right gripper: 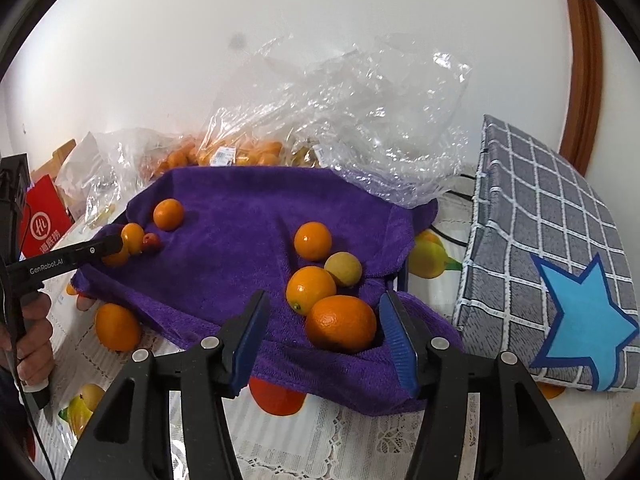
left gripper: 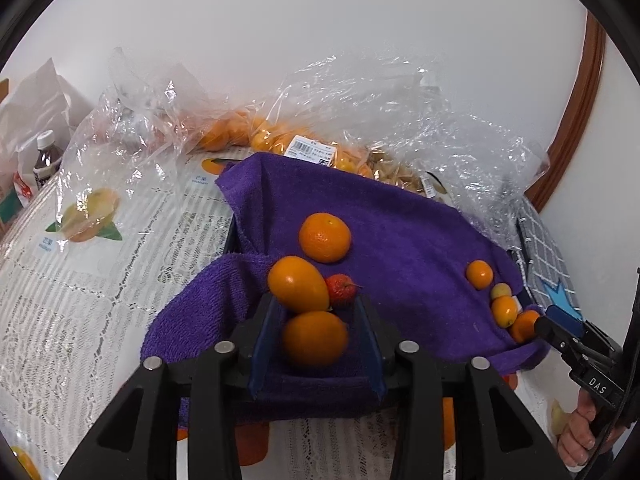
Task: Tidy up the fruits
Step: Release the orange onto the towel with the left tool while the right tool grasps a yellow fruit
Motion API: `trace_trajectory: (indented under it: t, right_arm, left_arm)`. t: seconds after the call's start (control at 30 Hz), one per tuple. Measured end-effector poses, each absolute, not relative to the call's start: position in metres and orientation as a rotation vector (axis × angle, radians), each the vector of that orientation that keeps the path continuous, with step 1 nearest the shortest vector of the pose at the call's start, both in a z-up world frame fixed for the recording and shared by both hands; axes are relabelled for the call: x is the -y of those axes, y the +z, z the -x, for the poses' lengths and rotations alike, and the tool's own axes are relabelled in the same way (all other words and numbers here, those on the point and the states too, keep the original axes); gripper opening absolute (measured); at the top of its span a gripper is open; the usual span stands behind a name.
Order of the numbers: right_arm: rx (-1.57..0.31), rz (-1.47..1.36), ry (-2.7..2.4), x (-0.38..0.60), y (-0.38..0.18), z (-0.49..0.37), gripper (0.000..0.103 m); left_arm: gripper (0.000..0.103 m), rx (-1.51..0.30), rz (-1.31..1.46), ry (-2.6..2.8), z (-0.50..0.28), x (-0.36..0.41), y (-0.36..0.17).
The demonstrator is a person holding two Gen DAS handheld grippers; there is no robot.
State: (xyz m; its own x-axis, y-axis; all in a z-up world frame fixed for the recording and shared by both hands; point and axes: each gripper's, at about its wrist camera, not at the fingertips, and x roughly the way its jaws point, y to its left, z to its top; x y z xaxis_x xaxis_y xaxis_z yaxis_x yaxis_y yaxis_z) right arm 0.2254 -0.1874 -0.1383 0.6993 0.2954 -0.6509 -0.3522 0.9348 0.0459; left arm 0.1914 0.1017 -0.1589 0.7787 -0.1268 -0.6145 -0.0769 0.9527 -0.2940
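A purple towel [left gripper: 400, 240] [right gripper: 240, 240] holds several fruits. In the left wrist view my left gripper [left gripper: 316, 308] is open with an orange [left gripper: 315, 343] lying between its blue pads; an oval orange [left gripper: 298, 283], a small red fruit [left gripper: 341, 289] and a round mandarin [left gripper: 325, 237] lie just beyond. In the right wrist view my right gripper [right gripper: 325, 308] is open around a large orange [right gripper: 341, 323]; a kumquat [right gripper: 310, 289], a yellow fruit [right gripper: 343, 269] and another orange [right gripper: 313, 241] lie just ahead of it.
Clear plastic bags of oranges [left gripper: 256, 136] [right gripper: 240, 152] lie behind the towel. A grey checked cloth box with a blue star [right gripper: 560, 264] stands on the right. A bottle [left gripper: 46, 158] and a red packet [right gripper: 42, 220] are on the left. The lace tablecloth [left gripper: 80, 300] has fruit prints.
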Motion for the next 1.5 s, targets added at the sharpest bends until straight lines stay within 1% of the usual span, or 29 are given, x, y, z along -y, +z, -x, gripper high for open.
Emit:
trace_trajectory:
  t: [0.1, 0.3, 0.43, 0.63, 0.97, 1.03, 1.1, 1.23, 1.27, 1.3, 1.37, 1.5]
  right_arm:
    - [-0.682, 0.084, 0.36, 0.186, -0.132, -0.218, 0.057]
    - [-0.668, 0.055, 0.384, 0.174, -0.121, -0.196, 0.057]
    - [-0.673, 0.084, 0.413, 0.149, -0.12, -0.175, 0.057]
    - [-0.724, 0.124, 0.467, 0.116, -0.129, -0.152, 0.058]
    - [-0.781, 0.092, 0.589, 0.085, -0.136, -0.119, 0.057]
    - [-0.795, 0.118, 0.588, 0.078, -0.142, -0.114, 0.053]
    - [-0.81, 0.14, 0.593, 0.072, -0.149, -0.109, 0.044]
    - [-0.847, 0.145, 0.592, 0.065, -0.161, -0.104, 0.039]
    - [-0.86, 0.15, 0.585, 0.062, -0.164, -0.104, 0.034]
    - [-0.869, 0.161, 0.575, 0.06, -0.167, -0.106, 0.027]
    - [-0.881, 0.189, 0.552, 0.056, -0.172, -0.106, 0.026]
    - [-0.833, 0.181, 0.525, 0.066, -0.164, -0.102, 0.026]
  left_arm:
    - [0.044, -0.67, 0.325, -0.028, -0.188, -0.103, -0.158]
    - [0.045, -0.637, 0.354, -0.021, -0.178, -0.109, -0.156]
    - [0.046, -0.62, 0.328, -0.015, -0.172, -0.106, -0.153]
    - [0.046, -0.595, 0.321, -0.002, -0.159, -0.112, -0.148]
    - [0.048, -0.577, 0.315, 0.034, -0.127, -0.132, -0.149]
    - [0.048, -0.585, 0.314, 0.043, -0.124, -0.135, -0.152]
    - [0.048, -0.585, 0.319, 0.043, -0.12, -0.137, -0.153]
    - [0.048, -0.588, 0.303, 0.044, -0.116, -0.136, -0.154]
    - [0.048, -0.588, 0.301, 0.039, -0.115, -0.135, -0.154]
    - [0.048, -0.586, 0.299, 0.032, -0.115, -0.135, -0.154]
    - [0.048, -0.585, 0.293, 0.025, -0.114, -0.132, -0.154]
    - [0.048, -0.593, 0.298, 0.007, -0.114, -0.131, -0.155]
